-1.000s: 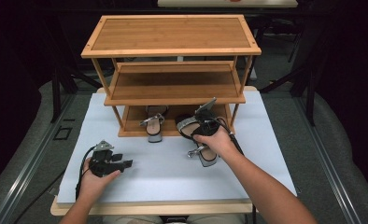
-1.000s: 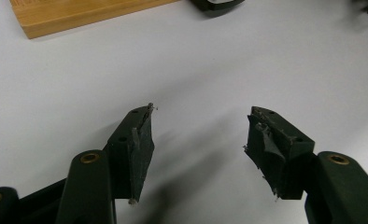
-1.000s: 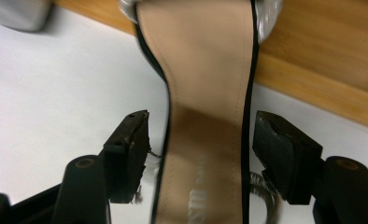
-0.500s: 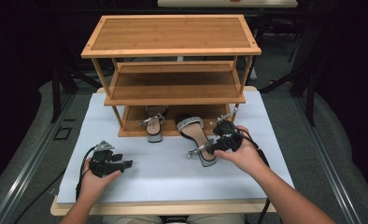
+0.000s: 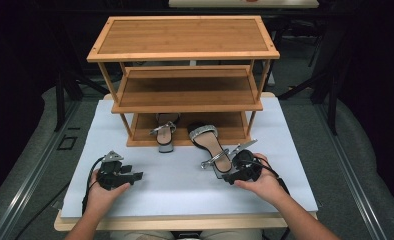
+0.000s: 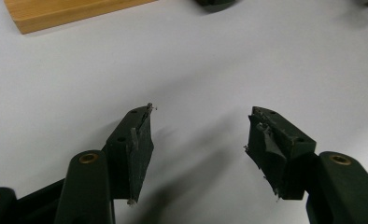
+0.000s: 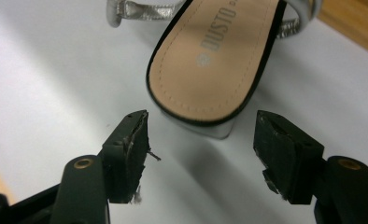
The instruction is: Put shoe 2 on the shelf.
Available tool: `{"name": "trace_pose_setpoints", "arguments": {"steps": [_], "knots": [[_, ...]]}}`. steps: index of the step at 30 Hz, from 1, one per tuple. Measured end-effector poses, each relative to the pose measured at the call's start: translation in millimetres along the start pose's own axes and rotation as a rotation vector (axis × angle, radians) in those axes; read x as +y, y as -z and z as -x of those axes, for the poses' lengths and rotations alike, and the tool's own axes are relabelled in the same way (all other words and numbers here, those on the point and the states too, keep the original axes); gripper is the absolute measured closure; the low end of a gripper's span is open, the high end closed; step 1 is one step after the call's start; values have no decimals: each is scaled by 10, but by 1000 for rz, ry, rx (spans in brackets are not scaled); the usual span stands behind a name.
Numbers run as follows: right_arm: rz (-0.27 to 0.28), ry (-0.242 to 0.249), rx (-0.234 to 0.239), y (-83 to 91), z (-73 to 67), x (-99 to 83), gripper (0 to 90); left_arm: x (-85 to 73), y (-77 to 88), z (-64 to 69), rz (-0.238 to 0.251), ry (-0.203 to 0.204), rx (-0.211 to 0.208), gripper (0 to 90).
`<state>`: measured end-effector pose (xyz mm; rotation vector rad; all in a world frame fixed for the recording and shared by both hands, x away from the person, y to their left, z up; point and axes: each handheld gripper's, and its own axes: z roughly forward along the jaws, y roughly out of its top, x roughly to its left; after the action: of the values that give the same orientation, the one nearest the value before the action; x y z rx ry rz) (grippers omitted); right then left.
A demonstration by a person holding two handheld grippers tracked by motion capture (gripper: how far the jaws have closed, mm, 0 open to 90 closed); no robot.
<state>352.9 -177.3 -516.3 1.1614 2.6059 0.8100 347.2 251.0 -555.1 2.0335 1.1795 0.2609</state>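
Moved since earlier: right gripper [image 5: 231,178] has swung from up by the shelf, out to the right and back down to the near end of the loose sandal [image 5: 211,145]; left gripper [image 5: 135,175] hasn't budged.
Right jaws: wide apart, just been opening again after a quick partial close, nothing pinched; the sandal's heel end [image 7: 212,60] sits just ahead of the tips, lined up with the gap but not in it yet.
Left jaws: also spread wide, holding nothing, only bare white tabletop [image 6: 210,70] between and ahead of them.
Where the sandal is: out on the table, toe poking onto the bottom board of the wooden rack [image 5: 185,90], heel toward the right jaws.
Done so far: looks like the other sandal [image 5: 165,134] is already parked on the bottom shelf, mostly in.
Still left: my guess is grab this one by the heel and slide it in next to its mate.
Right gripper view extras: tan insole with a printed brand and the silver strap [image 7: 140,11] up close.
High view extras: the whole three-level rack and both hands at once.
Left gripper view extras: just a corner of the wood base [image 6: 65,11] way ahead of the jaws.
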Motion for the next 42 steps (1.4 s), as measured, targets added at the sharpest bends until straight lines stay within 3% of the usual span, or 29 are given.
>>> {"name": "trace_pose_setpoints", "arguments": {"steps": [3, 8, 18, 22, 27, 34, 40, 42], "knots": [[27, -29, 34, -87, 17, 11, 347, 2, 4, 1, 0, -3, 1, 397], [45, 10, -12, -201, -31, 57, 334, 2, 7, -4, -3, -1, -2, 397], [84, 5, 29, -355, -172, 137, 267, 3, 5, 2, 0, -4, -1, 397], [102, 13, 48, -366, -161, 120, 272, -2, 17, -16, 3, 2, -2, 397], [94, 25, 21, -354, -198, 133, 292, 3, 9, -6, 1, -2, -2, 397], [121, -14, 8, -311, -199, 261, 298, 2, -9, -3, -3, -1, -3, 397], [163, -94, 31, -340, -92, 474, 303, 5, -10, -1, -3, -3, -7, 397], [155, -108, -6, -404, -106, 552, 304, 5, -8, -7, 0, -4, -5, 398]]}}
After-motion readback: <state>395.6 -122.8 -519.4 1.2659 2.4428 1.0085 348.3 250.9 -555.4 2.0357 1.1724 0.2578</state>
